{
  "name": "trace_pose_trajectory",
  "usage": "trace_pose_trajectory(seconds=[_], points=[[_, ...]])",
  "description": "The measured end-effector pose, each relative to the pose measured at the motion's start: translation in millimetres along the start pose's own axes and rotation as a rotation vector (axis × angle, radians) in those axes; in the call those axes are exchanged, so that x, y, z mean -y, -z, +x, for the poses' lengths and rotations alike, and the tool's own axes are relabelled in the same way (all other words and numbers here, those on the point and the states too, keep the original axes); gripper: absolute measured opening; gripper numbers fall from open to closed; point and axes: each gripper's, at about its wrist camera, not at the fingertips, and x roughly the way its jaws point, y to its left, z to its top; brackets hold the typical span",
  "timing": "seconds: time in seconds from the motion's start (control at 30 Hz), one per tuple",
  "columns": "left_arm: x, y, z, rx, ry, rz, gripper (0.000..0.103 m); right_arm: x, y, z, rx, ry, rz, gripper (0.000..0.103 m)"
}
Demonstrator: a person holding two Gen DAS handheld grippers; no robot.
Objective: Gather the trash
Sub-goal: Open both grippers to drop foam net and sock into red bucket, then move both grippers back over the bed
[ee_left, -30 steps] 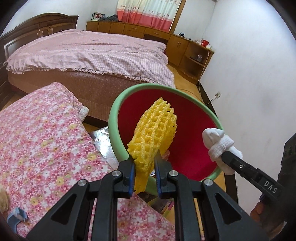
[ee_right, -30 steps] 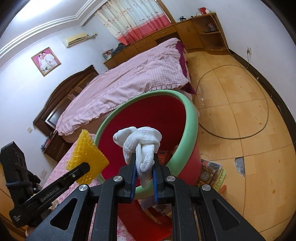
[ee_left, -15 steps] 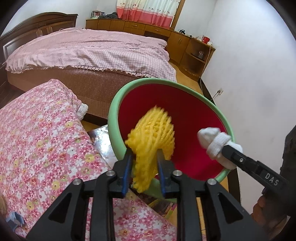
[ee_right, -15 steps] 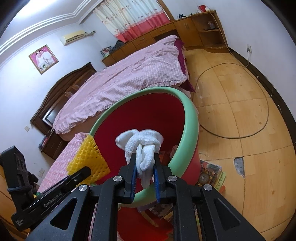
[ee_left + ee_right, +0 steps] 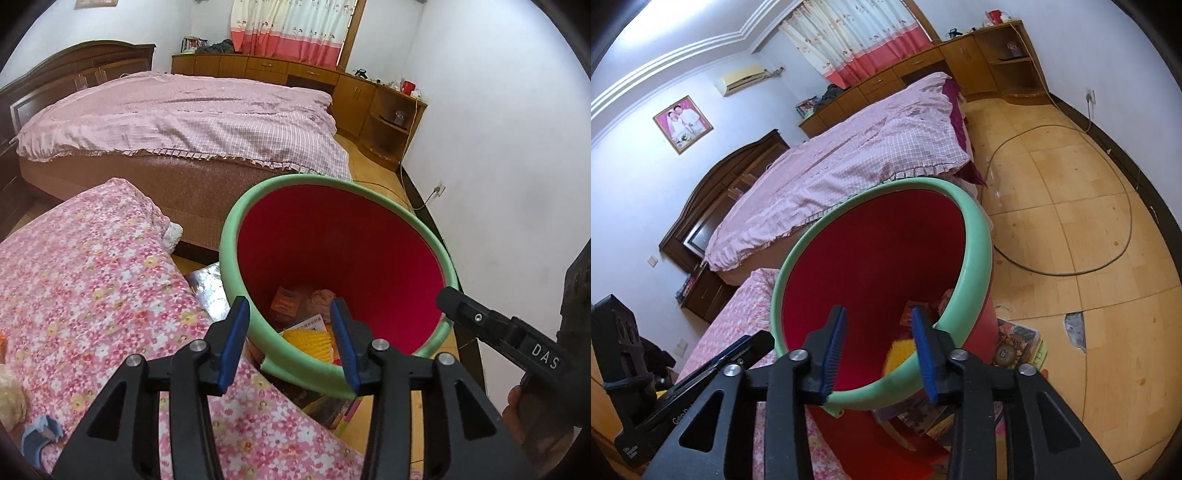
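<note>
1. Left wrist view: the left gripper point(image 5: 291, 341) is released and empty, its jaws straddling the near green rim of the red bin point(image 5: 373, 192) at frame centre. The yellow foam net point(image 5: 308, 341) lies just below it at the bin's bottom, beside an orange packet point(image 5: 286, 301). Further trash, a blue scrap point(image 5: 38, 437), sits at lower left on the flowered cover point(image 5: 92, 288), behind and left of this gripper, so the left hand looks nearer to it. The right gripper's tip enters at the right edge; its jaws are cut off.

2. Right wrist view: the right gripper point(image 5: 881, 354) is released and empty over the bin's near rim. The net shows as a yellow blur between its jaws. Any white cloth is hidden; the bin floor is mostly blocked.
</note>
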Motion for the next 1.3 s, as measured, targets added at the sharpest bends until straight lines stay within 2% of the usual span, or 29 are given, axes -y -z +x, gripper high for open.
trace_pose_trajectory(seconds=[0.17,0.53,0.93,1.1,1.17,1.3], points=[[-6,6,-21,0.014,0.001,-0.028,0.045,-6,1,-12,0.007,0.001,0.002,0.052],[-34,23,-73,0.037,-0.035,-0.119,0.045,-25,14,-34,-0.002,-0.038,-0.007,0.059],[-76,43,-126,0.08,-0.141,-0.182,0.045,-71,35,-49,0.003,-0.09,-0.085,0.06],[-106,52,-145,0.096,-0.189,-0.238,0.045,-88,40,-48,-0.003,-0.1,-0.11,0.061],[-118,56,-150,0.101,-0.207,-0.262,0.046,-96,43,-47,-0.009,-0.098,-0.126,0.068],[-145,63,-161,0.107,-0.255,-0.306,0.046,-107,48,-40,-0.031,-0.112,-0.139,0.07]])
